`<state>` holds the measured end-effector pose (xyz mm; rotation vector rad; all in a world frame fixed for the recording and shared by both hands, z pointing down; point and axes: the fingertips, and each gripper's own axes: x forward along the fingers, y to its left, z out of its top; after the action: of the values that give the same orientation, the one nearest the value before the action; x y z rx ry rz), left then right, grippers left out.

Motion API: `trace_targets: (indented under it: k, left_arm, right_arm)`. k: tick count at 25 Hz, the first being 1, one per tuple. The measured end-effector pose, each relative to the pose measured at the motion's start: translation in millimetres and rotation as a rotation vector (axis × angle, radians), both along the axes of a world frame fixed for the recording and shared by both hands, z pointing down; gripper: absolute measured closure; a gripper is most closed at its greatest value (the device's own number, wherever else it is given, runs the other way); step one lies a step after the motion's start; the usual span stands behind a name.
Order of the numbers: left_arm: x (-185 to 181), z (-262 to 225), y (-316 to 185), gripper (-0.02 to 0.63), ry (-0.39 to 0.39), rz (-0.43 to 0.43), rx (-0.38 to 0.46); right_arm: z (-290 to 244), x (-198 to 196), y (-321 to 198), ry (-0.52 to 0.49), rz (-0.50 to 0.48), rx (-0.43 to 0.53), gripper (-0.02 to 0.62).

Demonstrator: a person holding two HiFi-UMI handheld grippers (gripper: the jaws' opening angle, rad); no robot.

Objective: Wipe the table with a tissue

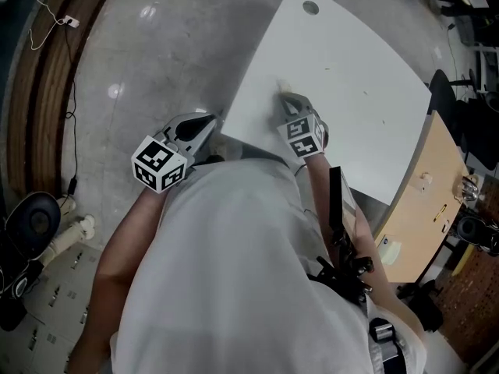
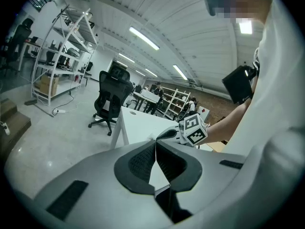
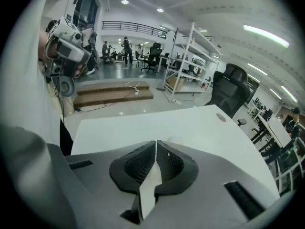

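Observation:
The white table [image 1: 351,76] fills the upper right of the head view. My right gripper [image 1: 284,98] rests on its near part, pointing down at the top. Its jaws are shut [image 3: 156,142], and a small pale bit of tissue [image 1: 282,87] shows right at the tips on the table surface [image 3: 143,125]. My left gripper [image 1: 212,120] hangs beside the table's near corner, over the floor. Its jaws are shut [image 2: 156,140] with nothing between them. In the left gripper view the right gripper's marker cube [image 2: 193,130] is seen above the table [image 2: 138,123].
A round cable hole [image 1: 310,8] lies at the table's far end. A wood-coloured desk [image 1: 425,209] adjoins it on the right. A black office chair [image 2: 112,92] and metal shelves [image 2: 66,46] stand beyond. Wooden steps [image 1: 47,76] and a cable run along the left floor.

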<state>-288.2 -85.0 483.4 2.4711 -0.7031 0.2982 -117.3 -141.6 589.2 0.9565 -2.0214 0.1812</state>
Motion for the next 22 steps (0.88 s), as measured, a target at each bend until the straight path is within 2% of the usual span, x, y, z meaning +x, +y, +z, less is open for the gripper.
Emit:
trace_targets:
  k: [4, 7, 8, 10, 11, 13, 17, 18, 19, 22]
  left_arm:
    - [-7, 2, 5, 0.6, -0.004, -0.004, -0.002]
    - [-4, -1, 4, 0.6, 0.001, -0.005, 0.005]
    - [-4, -1, 4, 0.6, 0.001, -0.005, 0.006]
    - [-2, -1, 4, 0.6, -0.001, -0.006, 0.003]
    - [-2, 0, 3, 0.6, -0.003, -0.007, 0.001]
    - [-2, 0, 3, 0.6, -0.009, -0.012, -0.001]
    - [-5, -5, 6, 0.6, -0.011, -0.027, 0.004]
    - [-6, -5, 6, 0.6, -0.011, -0.031, 0.004]
    - [-6, -6, 6, 0.6, -0.011, -0.035, 0.003]
    - [-9, -6, 8, 0.6, -0.01, -0.04, 0.0]
  right_arm:
    - [-10, 4, -3, 0.038, -0.006, 0.067, 0.575]
    - [-10, 32, -12, 0.024, 0.119, 0.084, 0.572]
    - [-9, 42, -18, 0.016, 0.172, 0.083, 0.559]
    - [-8, 56, -30, -0.008, 0.237, 0.076, 0.494]
    - [-5, 57, -35, -0.031, 0.243, 0.059, 0.458]
    - [6, 48, -37, -0.09, 0.225, -0.013, 0.441]
    - [19, 41, -30, -0.153, 0.257, -0.121, 0.44]
    - [18, 43, -33, -0.174, 0.283, -0.123, 0.452]
    - [15, 46, -37, -0.193, 0.309, -0.109, 0.497]
    - [4, 64, -49, -0.206, 0.387, -0.056, 0.511]
